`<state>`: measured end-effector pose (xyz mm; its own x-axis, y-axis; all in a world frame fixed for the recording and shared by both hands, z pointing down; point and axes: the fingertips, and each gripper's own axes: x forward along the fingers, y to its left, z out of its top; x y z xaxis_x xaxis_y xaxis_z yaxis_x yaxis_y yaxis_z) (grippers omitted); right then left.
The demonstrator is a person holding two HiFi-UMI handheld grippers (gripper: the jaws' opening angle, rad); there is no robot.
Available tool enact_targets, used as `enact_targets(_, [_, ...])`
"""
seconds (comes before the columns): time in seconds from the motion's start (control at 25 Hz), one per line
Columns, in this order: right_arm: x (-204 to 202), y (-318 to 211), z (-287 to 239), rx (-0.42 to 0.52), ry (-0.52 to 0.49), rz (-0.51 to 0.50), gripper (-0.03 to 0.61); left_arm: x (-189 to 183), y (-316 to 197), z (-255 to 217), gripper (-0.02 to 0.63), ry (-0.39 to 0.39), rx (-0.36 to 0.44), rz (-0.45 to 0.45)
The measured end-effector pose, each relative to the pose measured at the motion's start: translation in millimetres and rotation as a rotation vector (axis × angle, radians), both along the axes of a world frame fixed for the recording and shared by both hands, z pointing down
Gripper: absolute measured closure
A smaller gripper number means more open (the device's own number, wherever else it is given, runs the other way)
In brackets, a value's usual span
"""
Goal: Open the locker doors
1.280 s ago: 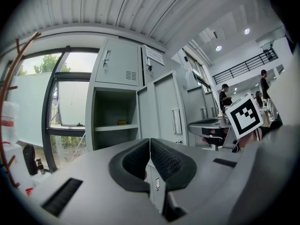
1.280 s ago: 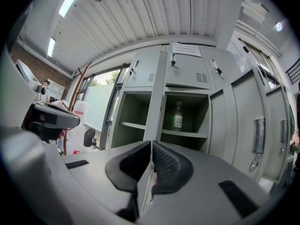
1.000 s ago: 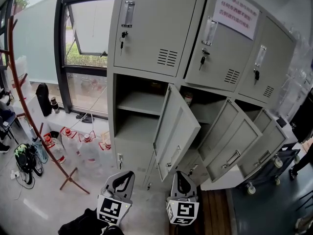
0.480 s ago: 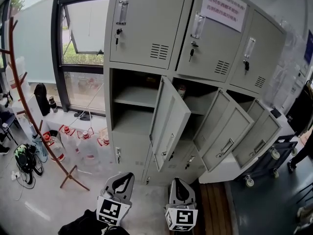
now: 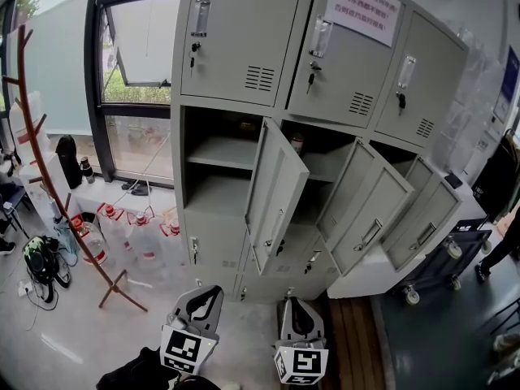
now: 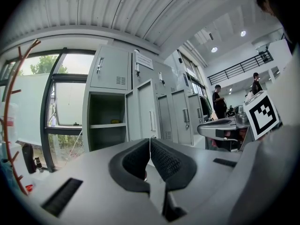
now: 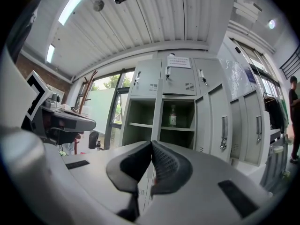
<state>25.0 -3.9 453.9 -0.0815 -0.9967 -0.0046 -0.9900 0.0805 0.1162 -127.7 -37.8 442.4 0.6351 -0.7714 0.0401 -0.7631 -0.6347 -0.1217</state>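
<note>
Window-side lockers [image 5: 213,246], middle-row doors [image 5: 275,193] ajar (upper row [image 5: 240,43] shut); left hand-held gripper [image 6: 150,140] and right hand-held gripper [image 7: 151,143] clenched, empty.

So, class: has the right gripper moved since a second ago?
Yes. The right gripper has drawn back from the grey metal lockers; the gap to their base looks wider.

Lockers [image 5: 244,39] lt grey; coat stand [image 5: 116,284] red-brown; bottles [image 5: 146,246] clear w/ red caps; notice [image 5: 363,8] wht, red txt.
</note>
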Motion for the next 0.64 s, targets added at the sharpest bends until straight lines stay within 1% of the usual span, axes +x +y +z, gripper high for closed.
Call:
enact_targets(0.12, [3.1, 3.6, -1.5, 0.004, 0.002, 0.004, 0.563, 2.5, 3.8, -0.6, 0.588, -0.013, -0.012, 0.004])
enact_targets(0.64, [8.3, 6.7, -1.7, 0.005, 0.000, 0.019, 0.563, 7.7, 5.9, -3.5, 0.588, -0.016, -0.007, 0.014])
